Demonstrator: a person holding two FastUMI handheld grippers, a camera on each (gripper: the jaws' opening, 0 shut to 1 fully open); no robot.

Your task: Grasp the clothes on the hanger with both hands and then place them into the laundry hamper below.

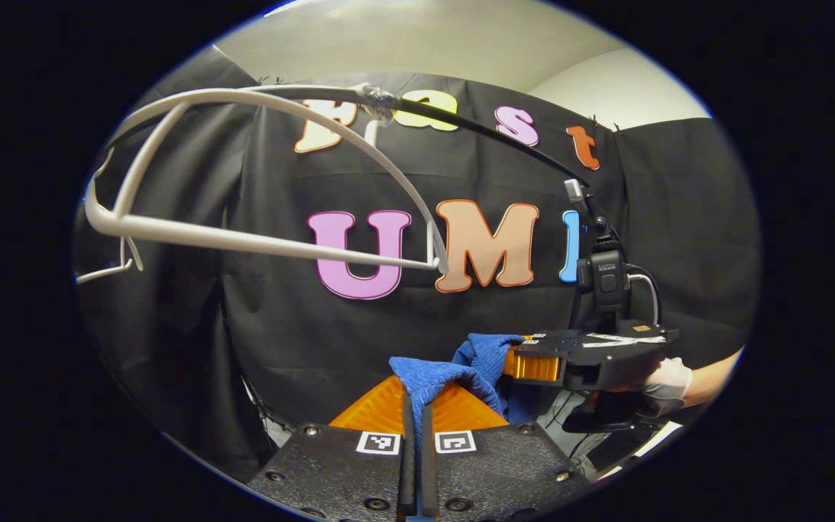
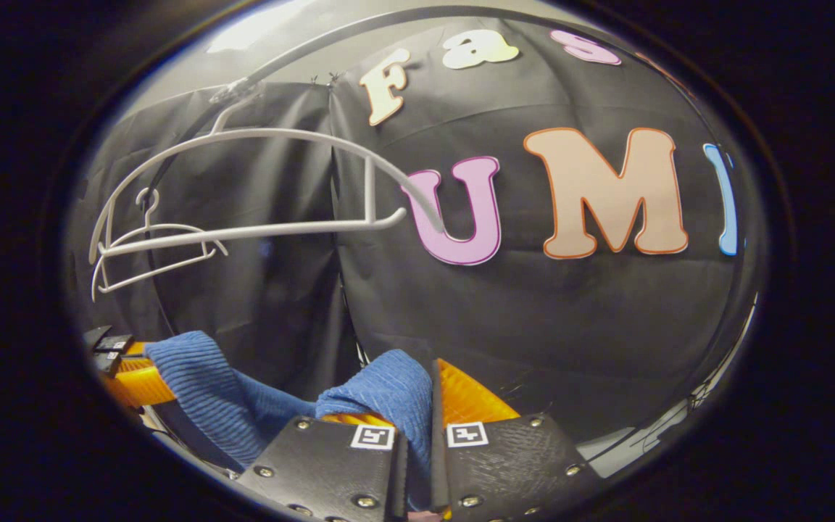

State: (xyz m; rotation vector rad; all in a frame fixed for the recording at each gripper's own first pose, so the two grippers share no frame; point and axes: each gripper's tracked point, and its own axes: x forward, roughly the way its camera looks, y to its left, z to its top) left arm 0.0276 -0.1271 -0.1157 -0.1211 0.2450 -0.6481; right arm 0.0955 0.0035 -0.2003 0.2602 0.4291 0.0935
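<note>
A blue knitted garment (image 1: 428,377) is pinched between the orange fingers of my left gripper (image 1: 417,406), which is shut on it. The cloth stretches right to my right gripper (image 1: 533,366), held by a gloved hand (image 1: 667,384). In the right gripper view the same blue garment (image 2: 381,395) is clamped in my right gripper (image 2: 421,406), and it sags left toward the left gripper (image 2: 131,380). The white hanger (image 1: 265,243) hangs bare on a black rail (image 1: 475,130), above and left of both grippers; it shows again as the hanger (image 2: 258,228) in the right gripper view.
A second white hanger (image 2: 149,250) hangs farther along the rail (image 2: 359,29). Black cloth walls close in the booth behind. Pale floor or edge shows at the lower right (image 2: 678,417).
</note>
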